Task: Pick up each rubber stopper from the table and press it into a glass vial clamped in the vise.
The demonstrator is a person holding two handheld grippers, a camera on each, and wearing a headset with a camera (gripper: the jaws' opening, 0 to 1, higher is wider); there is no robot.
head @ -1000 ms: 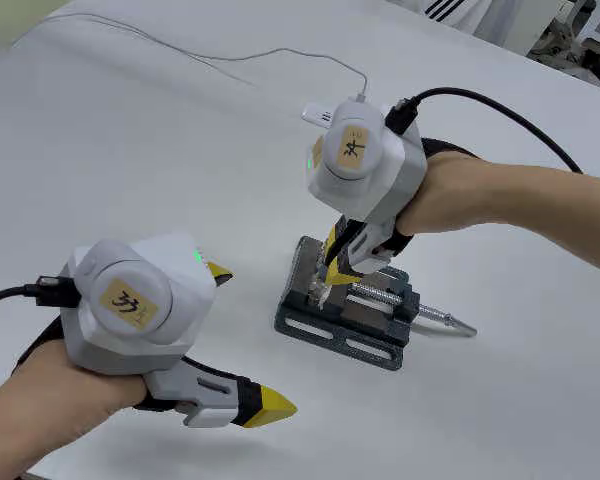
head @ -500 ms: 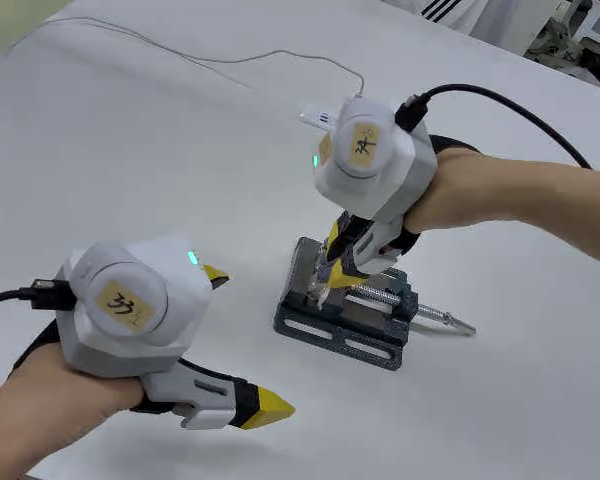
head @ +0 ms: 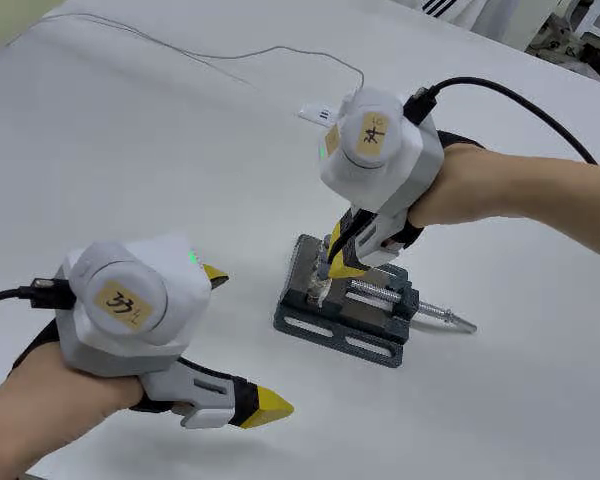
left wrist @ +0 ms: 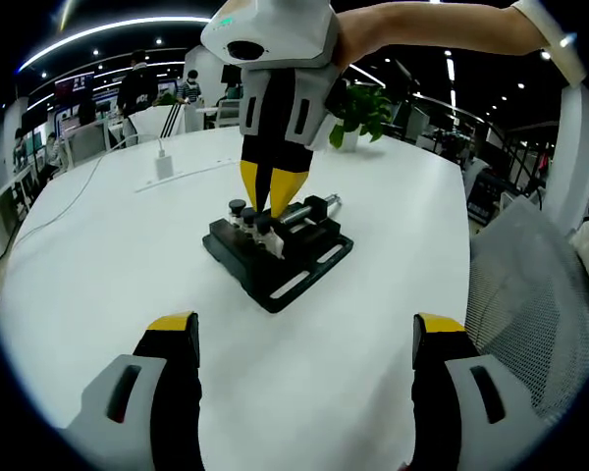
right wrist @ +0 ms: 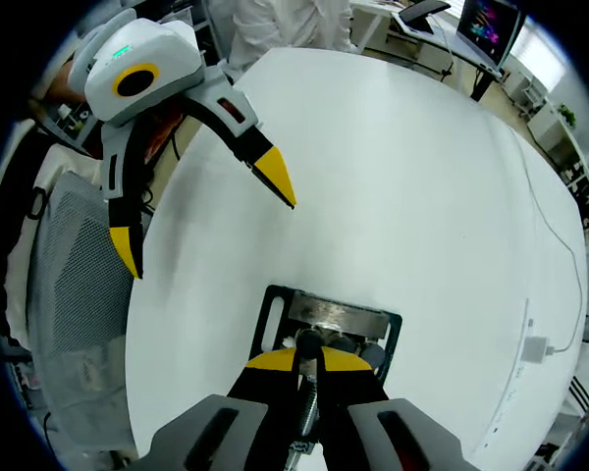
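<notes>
Tilting my right gripper point(head: 337, 265) steeply down from a bent wrist, I hang its yellow tips just over the vise point(head: 345, 318), which sits mid-table on the smooth white table point(head: 130, 150). My left gripper point(head: 245, 338) lies low and near level at the table's near edge, well apart from the vise, its jaws spread wide and holding nothing. The vise is dark metal with a slotted base plate and a bright threaded screw point(head: 380, 292) running out to one side. From the left gripper view, small glass vials point(left wrist: 251, 220) stand in a row clamped in the vise, each topped with a dark round stopper point(left wrist: 238, 206), and the right gripper's tips stand right above them. The right gripper view shows my jaws drawn nearly together over something dark and round; I cannot tell whether they pinch it or only hover over it.
</notes>
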